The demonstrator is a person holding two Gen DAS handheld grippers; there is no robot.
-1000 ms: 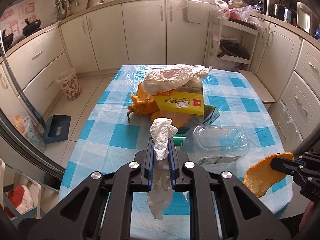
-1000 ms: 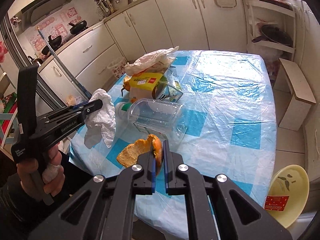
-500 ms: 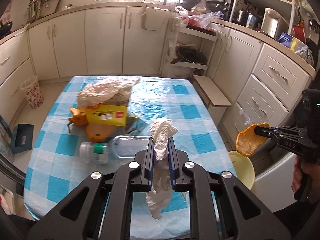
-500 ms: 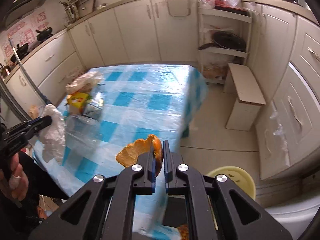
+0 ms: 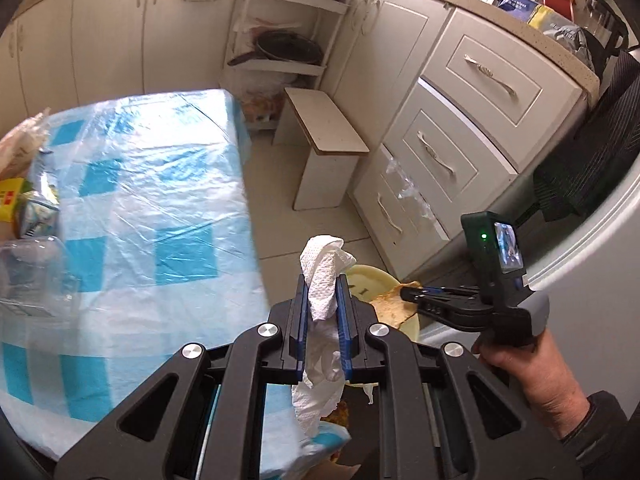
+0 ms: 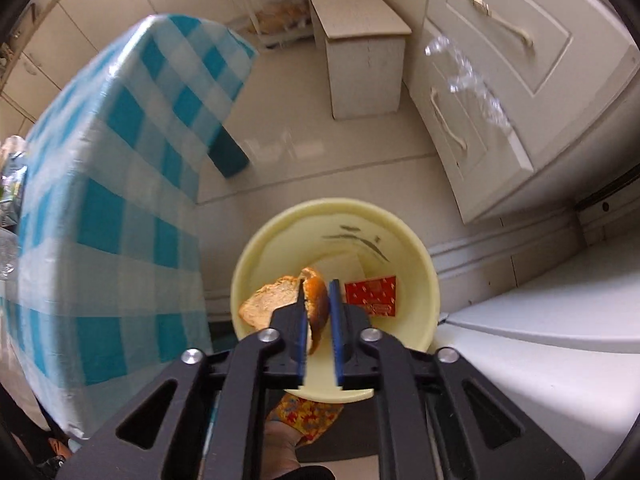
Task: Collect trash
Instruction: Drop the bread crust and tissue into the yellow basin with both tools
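Observation:
My left gripper (image 5: 322,292) is shut on a crumpled white paper tissue (image 5: 324,256), which hangs down below the fingers, past the table's corner. A pale yellow trash bin (image 6: 424,264) stands on the floor beside the table. My right gripper (image 6: 317,286) points steeply down right over it. Its jaws are opening, and the orange peel (image 6: 272,300) still sits between them against the left finger, with a gap to the right pad. In the left wrist view the right gripper (image 5: 404,292) shows the peel (image 5: 390,304) over the bin (image 5: 372,274).
A red packet (image 6: 372,294) lies inside the bin. The blue-checked table (image 5: 140,200) carries a clear plastic bottle (image 5: 24,264) and a yellow box (image 5: 8,200) at its left. A white stool (image 5: 324,128) and drawer cabinets (image 5: 460,120) border the floor.
Both grippers have swung right, off the table toward the yellow bin, and tilted down. The right gripper's jaws have parted around the peel. The left still clamps the tissue.

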